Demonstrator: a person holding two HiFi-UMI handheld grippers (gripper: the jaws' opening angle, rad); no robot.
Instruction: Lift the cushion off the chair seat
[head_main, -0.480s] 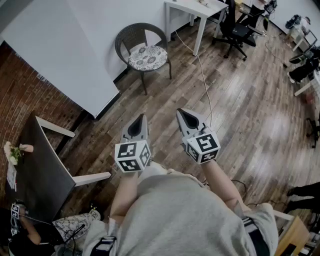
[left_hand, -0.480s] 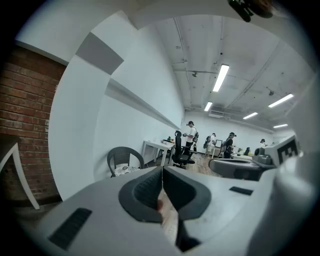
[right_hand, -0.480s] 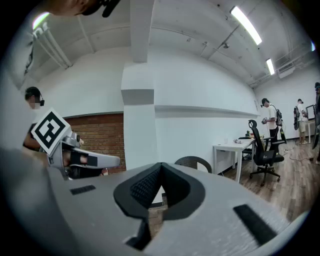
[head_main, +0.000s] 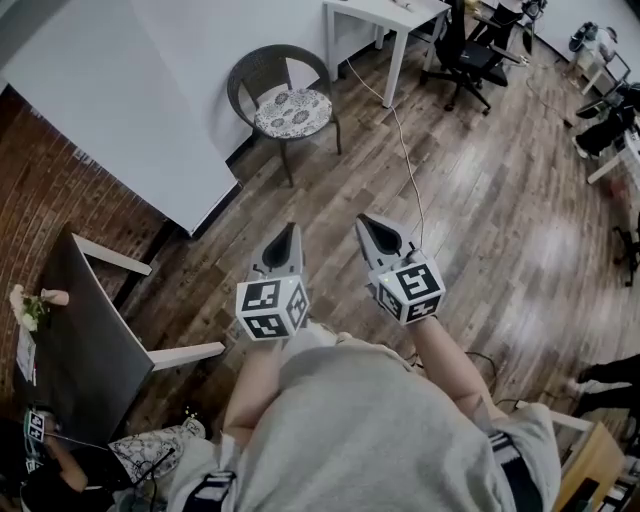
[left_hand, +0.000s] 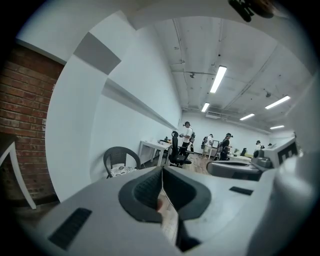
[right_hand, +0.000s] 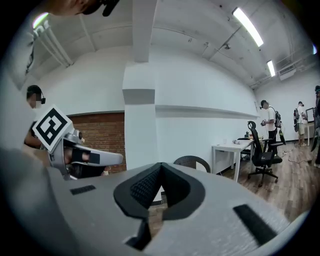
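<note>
A round patterned cushion (head_main: 292, 112) lies on the seat of a dark wicker chair (head_main: 262, 72) against the white wall, far ahead of me. The same chair (left_hand: 120, 159) shows small in the left gripper view, and its back (right_hand: 191, 163) peeks over the jaws in the right gripper view. My left gripper (head_main: 288, 234) and right gripper (head_main: 368, 226) are held side by side in front of my body, well short of the chair. Both point toward it with jaws shut on nothing.
A white desk (head_main: 385, 20) and a black office chair (head_main: 470, 55) stand right of the wicker chair. A white cable (head_main: 405, 150) runs over the wood floor. A dark table (head_main: 70, 340) stands at the left by the brick wall. Several people (left_hand: 187, 136) stand far off.
The view has crept slightly forward; both grippers stay side by side and shut.
</note>
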